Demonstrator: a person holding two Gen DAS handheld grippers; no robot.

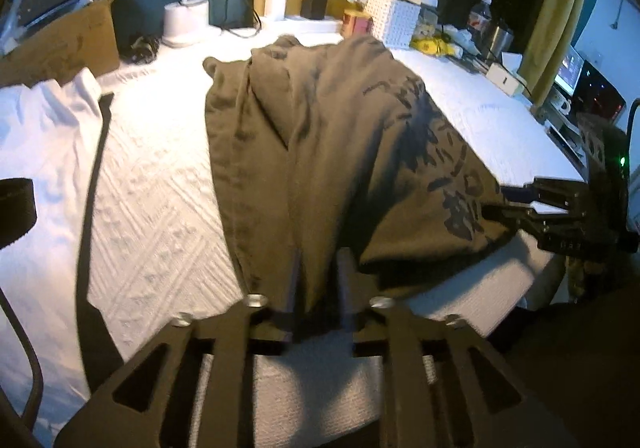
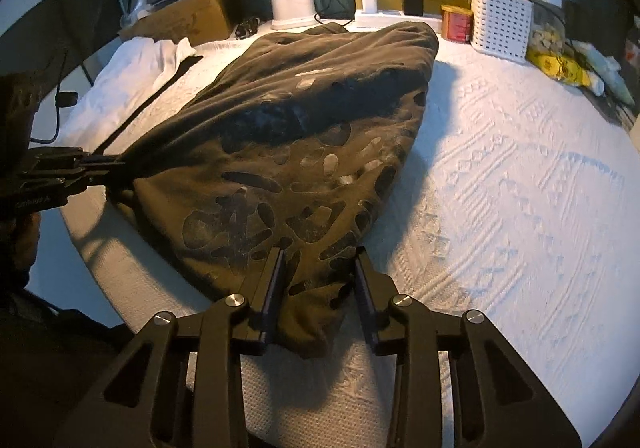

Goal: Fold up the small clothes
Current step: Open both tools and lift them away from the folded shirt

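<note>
An olive-brown shirt [image 1: 340,136] with a dark print lies bunched on the white bedspread [image 1: 160,184]. My left gripper [image 1: 319,268] is at the shirt's near edge. Its jaws stand a little apart with a fold of the cloth between them, and the pads are not clamped on it. From the right wrist view, the left gripper [image 2: 106,163] sits at the shirt's [image 2: 288,136] left corner, where the cloth draws to a point. My right gripper [image 2: 320,276] straddles the near printed corner, jaws apart, with a slim gap beside the right finger. The right gripper [image 1: 508,200] also shows at the shirt's right edge.
A white garment [image 1: 44,136] and a dark strap [image 1: 94,176] lie to the left. Along the back stand a cardboard box [image 1: 68,40], a white lamp base [image 1: 186,18], chargers on a power strip [image 2: 392,14], a red tin [image 2: 456,24], a white basket [image 2: 502,24] and bottles [image 1: 482,16].
</note>
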